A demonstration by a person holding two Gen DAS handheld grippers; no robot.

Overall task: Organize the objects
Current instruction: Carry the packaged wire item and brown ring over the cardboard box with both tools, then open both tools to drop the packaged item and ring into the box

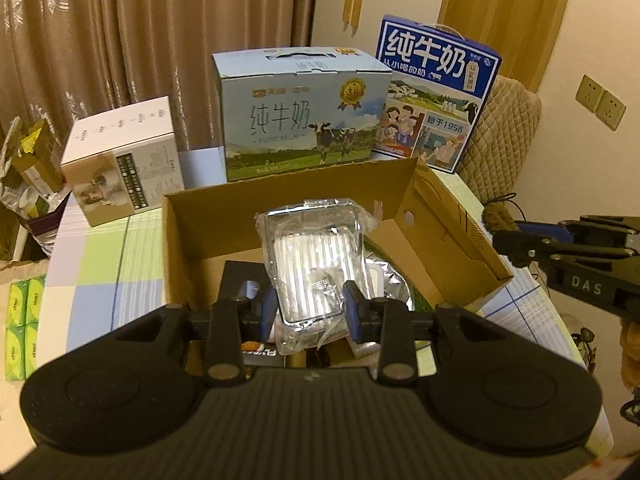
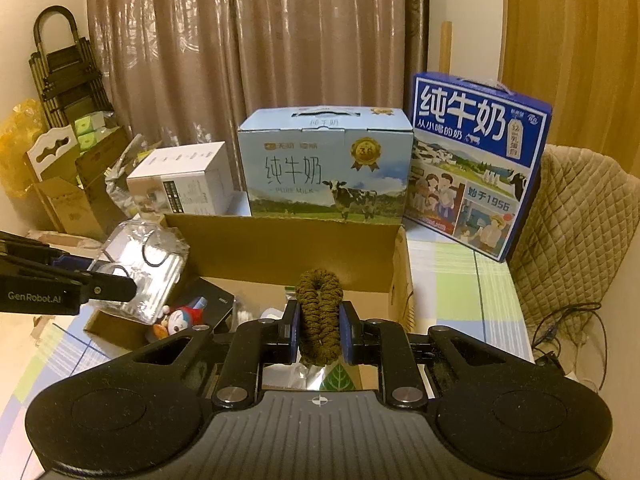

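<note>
Light-blue milk carton [image 2: 326, 164] at frame centre reads "PURE MILK"; dark-blue carton [image 2: 478, 160], upper right, reads "1956". Left claw [image 1: 311, 307] marked "GenRobot.AI", clamped on a clear crinkly plastic packet [image 1: 316, 264] above the open brown cardboard box [image 1: 208, 220]. Right claw [image 2: 320, 332] pinches an olive, knitted looped scrunchie [image 2: 319, 312], upright, over the box's near edge.

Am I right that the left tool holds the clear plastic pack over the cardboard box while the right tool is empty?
Not quite. The right tool is not empty: it is shut on a brown scrunchie, as the right wrist view shows. The rest holds: the left tool holds the plastic pack over the cardboard box.
</note>
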